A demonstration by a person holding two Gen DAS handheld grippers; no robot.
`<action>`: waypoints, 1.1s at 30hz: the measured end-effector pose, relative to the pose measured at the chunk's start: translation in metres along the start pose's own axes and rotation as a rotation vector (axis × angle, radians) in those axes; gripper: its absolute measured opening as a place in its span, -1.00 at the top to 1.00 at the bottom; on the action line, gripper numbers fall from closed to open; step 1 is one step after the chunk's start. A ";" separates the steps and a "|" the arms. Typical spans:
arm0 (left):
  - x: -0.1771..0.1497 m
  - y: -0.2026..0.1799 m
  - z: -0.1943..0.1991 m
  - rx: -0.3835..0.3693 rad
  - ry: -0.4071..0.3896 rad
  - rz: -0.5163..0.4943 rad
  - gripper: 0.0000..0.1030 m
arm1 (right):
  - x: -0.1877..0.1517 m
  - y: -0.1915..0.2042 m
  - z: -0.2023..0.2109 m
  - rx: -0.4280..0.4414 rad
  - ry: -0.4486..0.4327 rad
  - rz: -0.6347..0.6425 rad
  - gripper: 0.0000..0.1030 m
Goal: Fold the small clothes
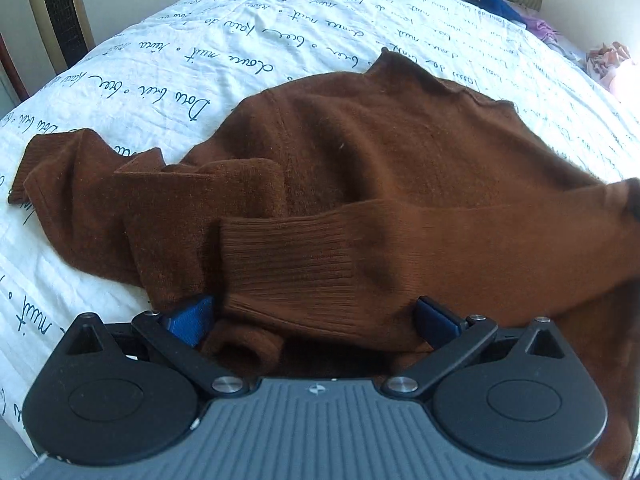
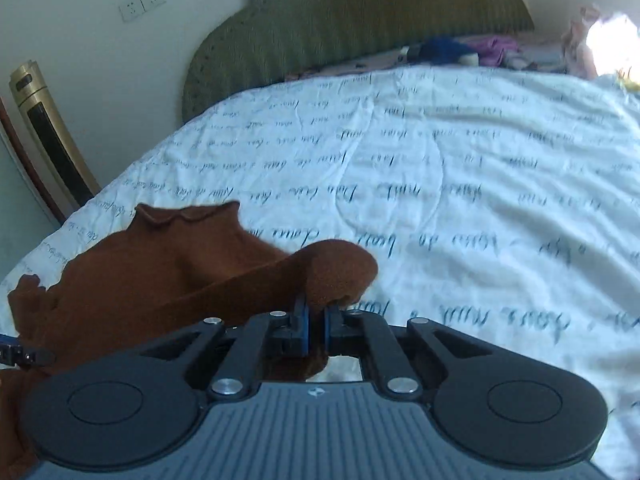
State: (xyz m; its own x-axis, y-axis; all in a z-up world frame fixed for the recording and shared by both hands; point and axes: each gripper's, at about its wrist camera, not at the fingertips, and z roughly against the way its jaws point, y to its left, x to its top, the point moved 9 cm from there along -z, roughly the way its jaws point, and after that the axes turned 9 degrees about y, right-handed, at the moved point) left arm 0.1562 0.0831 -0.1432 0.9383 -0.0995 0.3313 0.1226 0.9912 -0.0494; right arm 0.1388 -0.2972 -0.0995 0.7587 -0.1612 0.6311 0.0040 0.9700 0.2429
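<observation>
Rust-brown knitted sweater (image 1: 400, 148) mid-bed on white script-printed quilt (image 1: 280, 40), sleeve cuff already across body; right gripper (image 2: 316, 312) clamped tight on sweater's side fold; left gripper (image 1: 312, 316) wide open, straddling ribbed cuff; folding barely begun
</observation>
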 end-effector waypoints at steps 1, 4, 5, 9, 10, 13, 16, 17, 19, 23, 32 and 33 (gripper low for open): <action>0.000 -0.001 -0.002 0.014 -0.004 -0.015 -1.00 | 0.000 -0.005 -0.007 -0.017 0.023 -0.004 0.89; -0.003 -0.002 -0.005 0.055 -0.015 -0.059 -1.00 | -0.020 -0.018 -0.041 -0.035 0.158 -0.021 0.80; -0.004 0.000 -0.004 0.058 -0.017 -0.062 -1.00 | -0.020 -0.020 -0.035 -0.009 0.130 -0.053 0.69; -0.005 0.006 -0.001 0.041 -0.007 -0.062 -1.00 | -0.027 -0.024 0.009 0.056 0.046 -0.143 -0.68; -0.005 0.007 0.000 0.034 -0.006 -0.059 -1.00 | -0.033 -0.021 0.017 0.077 0.050 -0.133 -0.67; -0.004 0.006 -0.001 0.030 -0.006 -0.064 -1.00 | -0.054 -0.013 0.020 0.143 0.077 -0.146 -0.64; -0.004 0.005 -0.001 0.037 -0.008 -0.078 -1.00 | -0.063 -0.012 0.002 0.185 0.086 -0.213 -0.10; -0.005 0.005 0.000 0.040 -0.011 -0.090 -1.00 | -0.067 -0.010 -0.005 0.181 0.105 -0.205 0.93; -0.005 0.007 0.000 0.037 -0.012 -0.103 -1.00 | -0.066 0.006 -0.006 0.057 0.097 -0.028 0.91; 0.000 0.016 -0.002 0.048 -0.010 -0.111 -1.00 | -0.041 0.000 0.007 -0.261 0.064 0.191 1.00; -0.002 0.025 0.003 0.022 0.001 -0.108 -1.00 | -0.103 -0.022 0.042 0.249 0.197 -0.217 0.92; -0.003 0.025 0.003 0.022 0.002 -0.110 -1.00 | -0.116 -0.016 0.039 0.254 0.229 -0.231 0.91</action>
State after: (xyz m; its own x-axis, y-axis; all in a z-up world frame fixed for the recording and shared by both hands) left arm 0.1558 0.1084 -0.1426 0.9202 -0.2080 0.3316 0.2179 0.9759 0.0077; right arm 0.0257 -0.3012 -0.1477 0.8824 -0.2968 0.3651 0.0519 0.8325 0.5516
